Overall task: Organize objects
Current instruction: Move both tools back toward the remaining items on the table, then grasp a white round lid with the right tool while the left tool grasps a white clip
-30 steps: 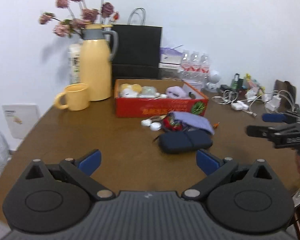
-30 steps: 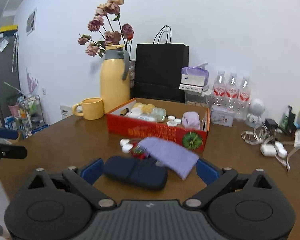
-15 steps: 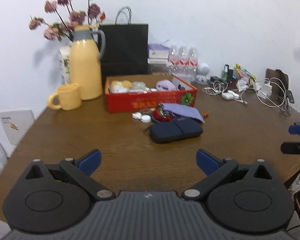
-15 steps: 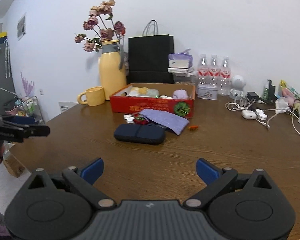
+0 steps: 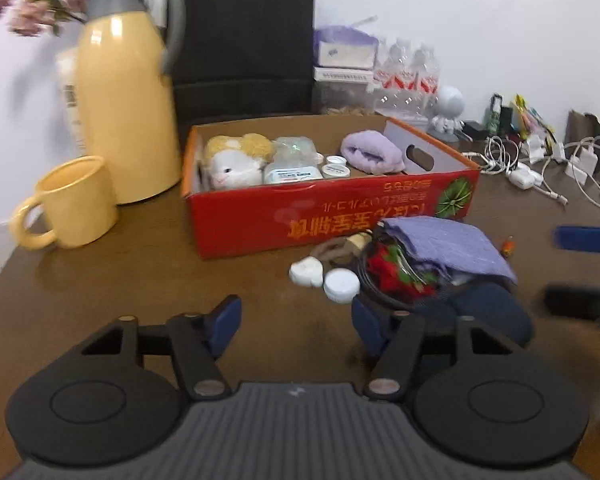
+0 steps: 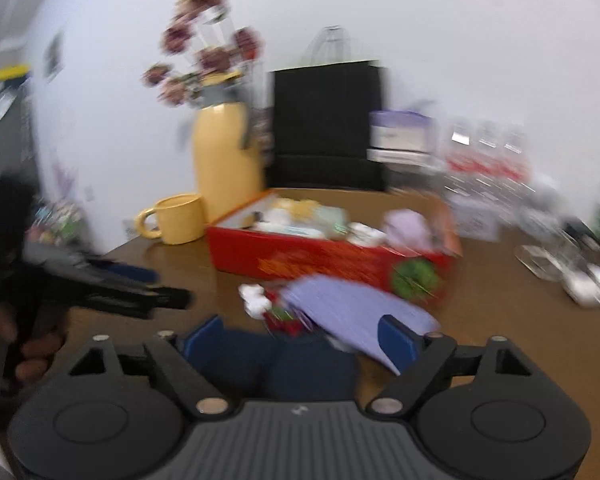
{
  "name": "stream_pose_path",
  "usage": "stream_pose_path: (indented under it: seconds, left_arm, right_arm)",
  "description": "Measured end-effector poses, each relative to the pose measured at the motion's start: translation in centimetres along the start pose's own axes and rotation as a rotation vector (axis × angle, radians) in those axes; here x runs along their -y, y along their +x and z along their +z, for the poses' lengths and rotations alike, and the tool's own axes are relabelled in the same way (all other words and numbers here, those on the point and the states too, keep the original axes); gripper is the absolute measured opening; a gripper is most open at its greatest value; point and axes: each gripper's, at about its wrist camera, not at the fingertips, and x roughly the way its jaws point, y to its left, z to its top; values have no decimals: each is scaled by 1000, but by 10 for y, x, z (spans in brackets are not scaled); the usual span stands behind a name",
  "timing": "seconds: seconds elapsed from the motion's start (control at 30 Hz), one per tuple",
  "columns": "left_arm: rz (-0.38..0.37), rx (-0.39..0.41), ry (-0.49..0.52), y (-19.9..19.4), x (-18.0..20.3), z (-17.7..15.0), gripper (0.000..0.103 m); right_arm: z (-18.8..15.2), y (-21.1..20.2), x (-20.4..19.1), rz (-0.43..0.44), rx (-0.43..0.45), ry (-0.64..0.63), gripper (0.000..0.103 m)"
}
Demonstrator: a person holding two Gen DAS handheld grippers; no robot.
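Right tongs [image 6: 300, 338] closing (blurred), navy pouch [image 6: 268, 360] partly hidden between.

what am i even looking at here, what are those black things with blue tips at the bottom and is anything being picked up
Those black parts are two hand-held grippers, one in each of a person's hands, with no robot arm. Each carries a camera looking forward along its two blue-padded fingers, so each picture shows its own gripper at the bottom.

One picture comes from the left hand-held gripper, the other, blurrier one from the right hand-held gripper.

On the brown table stand a yellow jug, a yellow mug and a red box of small items. In front of the box lie a purple cloth, two white caps and a dark blue pouch.

Both grippers' jaws have just been closing. The left has bare table between its fingers. The right straddles the pouch, but its pads do not visibly press on it, so nothing is held.
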Motion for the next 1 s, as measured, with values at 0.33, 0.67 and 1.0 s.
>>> stream_pose_path:
  seconds: [0.33, 0.67, 1.0]
  left_arm:
    - [-126, -79, 40, 88, -17, 23, 54]
    - [-165, -61, 56, 78, -22, 17, 1]
    - [-118, -51, -43, 37, -31, -7, 5]
  right_arm:
    - [23, 142, -40, 167, -162, -270, 34]
    - [18, 170, -32, 119, -211, -284, 25]
    - [23, 182, -37, 110, -230, -335, 26]
